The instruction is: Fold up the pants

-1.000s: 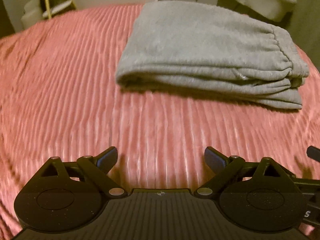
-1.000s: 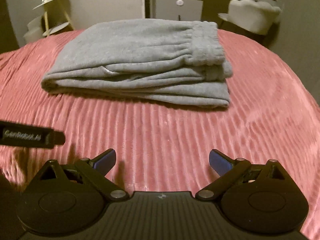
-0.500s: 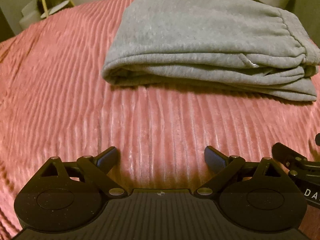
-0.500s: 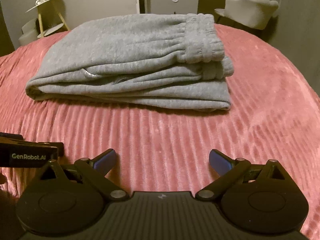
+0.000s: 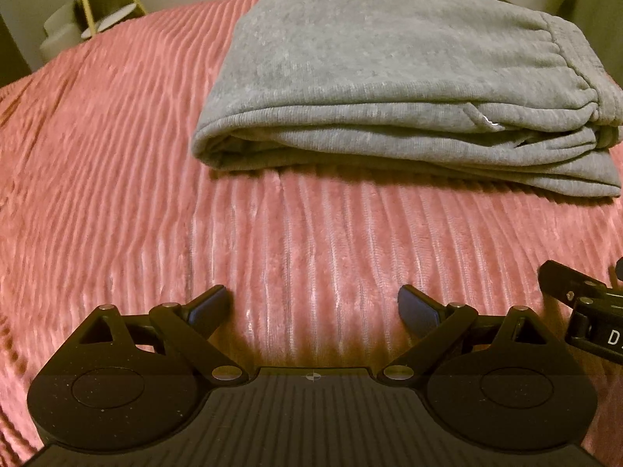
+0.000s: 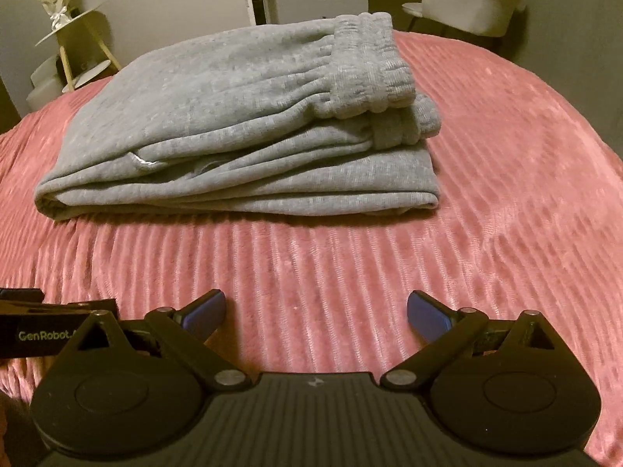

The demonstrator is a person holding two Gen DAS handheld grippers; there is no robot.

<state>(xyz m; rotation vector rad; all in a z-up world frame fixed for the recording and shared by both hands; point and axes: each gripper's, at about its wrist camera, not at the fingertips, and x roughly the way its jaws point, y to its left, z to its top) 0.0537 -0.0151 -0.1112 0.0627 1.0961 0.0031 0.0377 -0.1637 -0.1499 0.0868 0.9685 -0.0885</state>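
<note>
we judge the folding itself to be done or all but done: the grey pants (image 6: 241, 132) lie as a compact stack of layers on the pink ribbed bed (image 6: 331, 264), waistband (image 6: 370, 70) on top toward 1 o'clock in the right view, rounded fold edge toward 9 o'clock; in the left view the same stack sits at 12 to 2 o'clock, its fold edge nearest at about 12 o'clock; what is left, as we read it, is either a last tidy of the lower layer that sticks out at the near right corner, or simply backing off; a tidy would call for a low approach and a light pinch on that one layer, so the stack is not dragged apart; the left hand-held gripper (image 5: 315, 307) is spread wide, holding nothing, with bare bedspread between its fingers; the right hand-held gripper (image 6: 316, 311) is likewise spread wide and empty, well short of the pants; the two sit side by side, each showing at the edge of the other's view.
</note>
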